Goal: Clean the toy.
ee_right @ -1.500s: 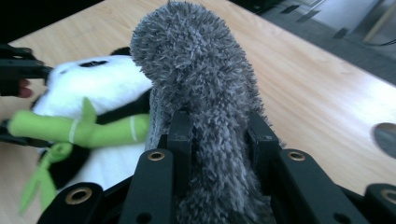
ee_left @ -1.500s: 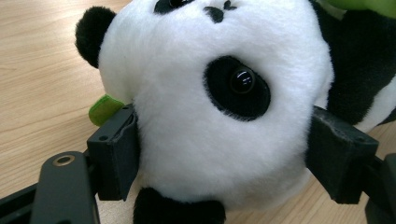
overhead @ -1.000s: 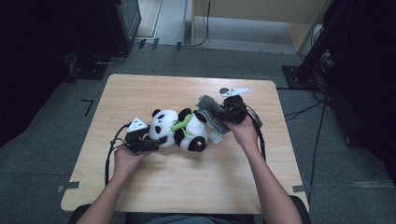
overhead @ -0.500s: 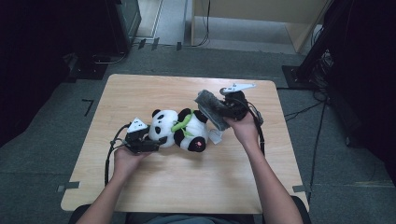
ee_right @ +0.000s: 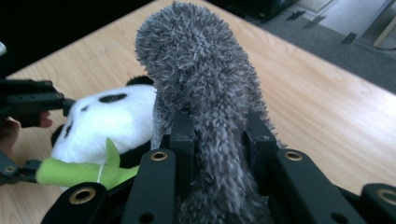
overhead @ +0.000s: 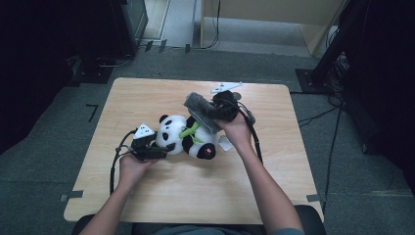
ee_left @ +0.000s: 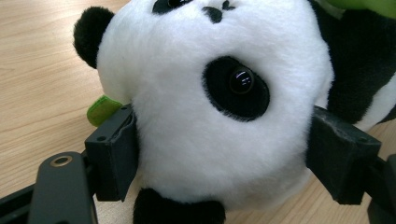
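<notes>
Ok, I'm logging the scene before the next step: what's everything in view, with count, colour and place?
Panda plush: one, black and white with green bits, lying mid-table, head between the left gripper's fingers.
Fuzzy cloth: one, grey, held over the panda's body.
Tag: one, white, beside the panda.
Table: one, light wood.
Left gripper: black, shut on the panda's head.
Right gripper: black, shut on the cloth.
Hands: two, entering from the bottom of the high view.

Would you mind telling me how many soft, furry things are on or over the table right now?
2: the plush panda lies mid-table, its head clamped in the left tongs; the grey fuzzy piece is held in the right tongs, above the panda.
</notes>
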`<state>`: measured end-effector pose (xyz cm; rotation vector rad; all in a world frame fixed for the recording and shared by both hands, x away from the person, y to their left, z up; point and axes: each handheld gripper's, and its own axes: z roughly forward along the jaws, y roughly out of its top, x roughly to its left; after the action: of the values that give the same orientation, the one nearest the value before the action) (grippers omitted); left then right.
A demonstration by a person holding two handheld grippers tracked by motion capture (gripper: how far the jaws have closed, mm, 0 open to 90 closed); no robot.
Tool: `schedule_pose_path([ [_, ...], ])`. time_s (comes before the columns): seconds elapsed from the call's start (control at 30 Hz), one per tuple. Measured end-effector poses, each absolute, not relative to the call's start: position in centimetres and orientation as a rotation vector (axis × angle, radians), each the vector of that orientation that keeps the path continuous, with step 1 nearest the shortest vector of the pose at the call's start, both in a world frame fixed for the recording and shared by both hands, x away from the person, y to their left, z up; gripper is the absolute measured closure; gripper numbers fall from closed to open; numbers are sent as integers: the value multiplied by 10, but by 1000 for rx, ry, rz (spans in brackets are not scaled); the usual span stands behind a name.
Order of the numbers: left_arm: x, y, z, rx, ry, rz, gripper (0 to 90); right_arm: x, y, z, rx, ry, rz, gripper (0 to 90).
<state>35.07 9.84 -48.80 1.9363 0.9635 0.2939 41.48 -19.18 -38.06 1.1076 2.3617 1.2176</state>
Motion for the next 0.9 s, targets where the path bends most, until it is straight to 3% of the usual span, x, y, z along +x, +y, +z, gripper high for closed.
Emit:
schedule_pose_path([
  [0.9,351,97,-488,1939,964,295,198,402,-229,-398,1161,2334,1201,693],
])
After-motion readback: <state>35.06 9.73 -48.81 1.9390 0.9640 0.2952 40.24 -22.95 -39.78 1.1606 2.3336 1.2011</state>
